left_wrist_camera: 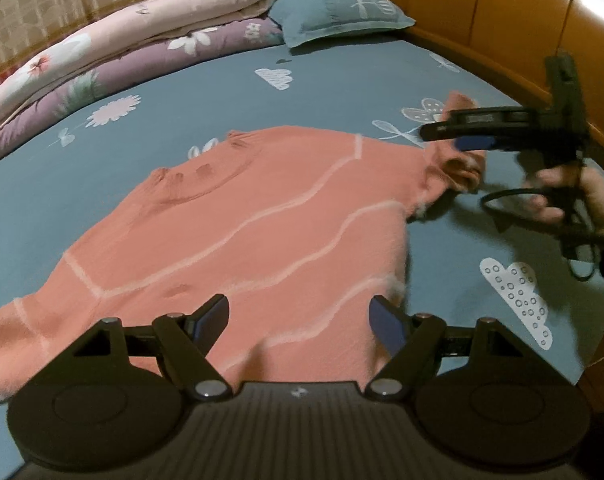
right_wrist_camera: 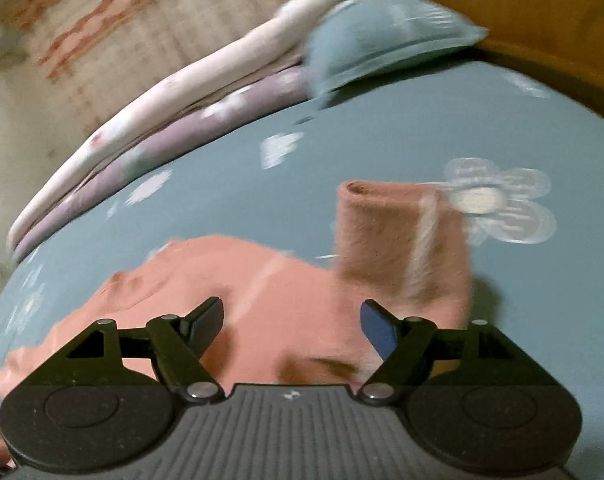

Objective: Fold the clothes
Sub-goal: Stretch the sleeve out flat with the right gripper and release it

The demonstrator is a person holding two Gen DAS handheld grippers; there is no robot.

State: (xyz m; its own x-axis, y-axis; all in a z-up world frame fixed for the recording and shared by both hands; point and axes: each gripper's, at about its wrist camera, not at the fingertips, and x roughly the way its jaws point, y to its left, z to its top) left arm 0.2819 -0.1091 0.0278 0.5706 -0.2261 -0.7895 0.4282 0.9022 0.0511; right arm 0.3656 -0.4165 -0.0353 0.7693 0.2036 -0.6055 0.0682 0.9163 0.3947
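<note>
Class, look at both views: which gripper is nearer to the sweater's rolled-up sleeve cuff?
Right. The right gripper is at the sleeve cuff, just above it. The left gripper hovers open over the sweater's lower body, well away from the cuff.

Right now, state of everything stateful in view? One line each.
Salmon-pink knit sweater with pale wavy stripes: spread flat on the bed, unfolded.
Its right sleeve: bent back, cuff raised off the sheet.
Left tool: open, above the sweater's hem, holding nothing.
Right tool: open, at the sleeve, gripping nothing.
Teal pillow: lying at the headboard.
Floral quilts: folded, stacked.
</note>
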